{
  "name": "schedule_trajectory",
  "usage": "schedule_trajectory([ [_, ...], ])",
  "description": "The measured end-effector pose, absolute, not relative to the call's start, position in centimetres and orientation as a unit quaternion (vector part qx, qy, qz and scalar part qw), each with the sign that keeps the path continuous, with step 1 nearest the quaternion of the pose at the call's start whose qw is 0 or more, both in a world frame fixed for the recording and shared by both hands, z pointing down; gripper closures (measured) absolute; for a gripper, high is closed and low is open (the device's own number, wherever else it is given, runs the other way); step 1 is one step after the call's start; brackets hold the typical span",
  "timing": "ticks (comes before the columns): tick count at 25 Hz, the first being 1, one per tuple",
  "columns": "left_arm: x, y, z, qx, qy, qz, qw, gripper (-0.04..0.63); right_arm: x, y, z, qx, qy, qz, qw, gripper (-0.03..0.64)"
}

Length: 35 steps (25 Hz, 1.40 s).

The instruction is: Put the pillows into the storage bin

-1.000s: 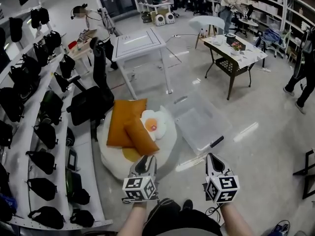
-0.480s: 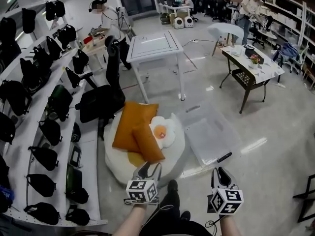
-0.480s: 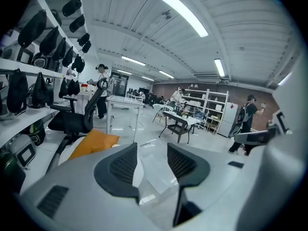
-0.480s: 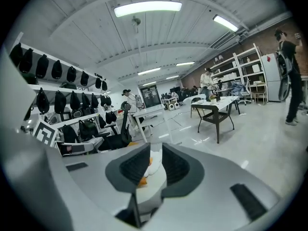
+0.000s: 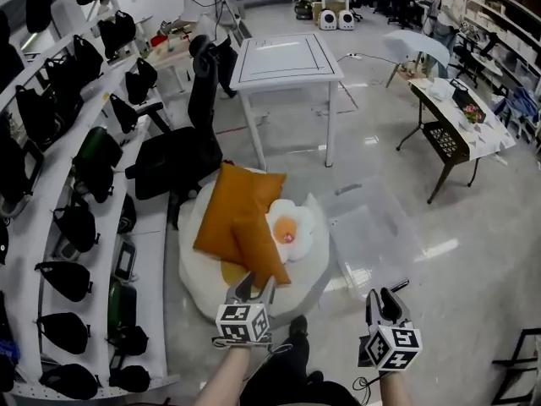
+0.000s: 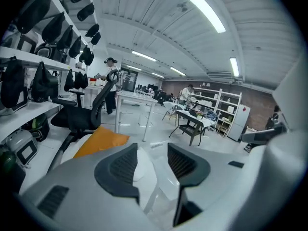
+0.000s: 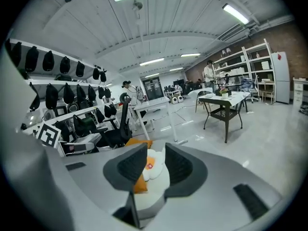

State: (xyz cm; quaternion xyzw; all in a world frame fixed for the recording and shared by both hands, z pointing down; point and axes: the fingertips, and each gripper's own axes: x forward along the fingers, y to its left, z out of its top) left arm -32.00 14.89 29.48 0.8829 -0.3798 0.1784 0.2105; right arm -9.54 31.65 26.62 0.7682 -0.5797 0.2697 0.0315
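Currently, near to far.

- My left tool (image 5: 254, 284): jaws spread, just been opening, nothing between them. It sits at the near edge of the round white cushion (image 5: 196, 262).
- My right tool (image 5: 383, 295): jaws likewise apart, just been opening, empty, over bare floor.
- Pillows: two orange pillows (image 5: 239, 212) and a fried-egg pillow (image 5: 290, 228), overlapping on the cushion.
- Storage bin (image 5: 376, 227): clear, right of the pile. Its outline is faint against the floor, and I cannot make out any contents.
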Motion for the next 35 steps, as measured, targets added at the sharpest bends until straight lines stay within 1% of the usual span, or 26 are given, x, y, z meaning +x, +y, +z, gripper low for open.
schedule_trajectory([
  [8, -32.2, 4.5, 30.8, 0.868, -0.406, 0.176, 0.226, 0.417, -8.2, 21.0, 26.1, 0.766, -0.580, 0.271, 0.047, 0.517],
  [21, -30.5, -4.3, 36.2, 0.837, -0.433, 0.209, 0.262, 0.417, -6.8, 10.9, 29.5, 0.728, -0.610, 0.300, 0.088, 0.519],
  [26, -29.0, -8.0, 39.9, 0.820, -0.450, 0.229, 0.268, 0.417, -5.4, 5.7, 32.2, 0.701, -0.634, 0.310, 0.102, 0.526],
  [29, -28.1, -9.9, 42.3, 0.807, -0.467, 0.237, 0.275, 0.419, -4.7, 3.2, 34.9, 0.678, -0.650, 0.320, 0.122, 0.528],
  [35, -26.1, -12.0, 47.6, 0.784, -0.489, 0.264, 0.278, 0.417, -3.6, 0.6, 40.9, 0.629, -0.674, 0.359, 0.146, 0.534],
])
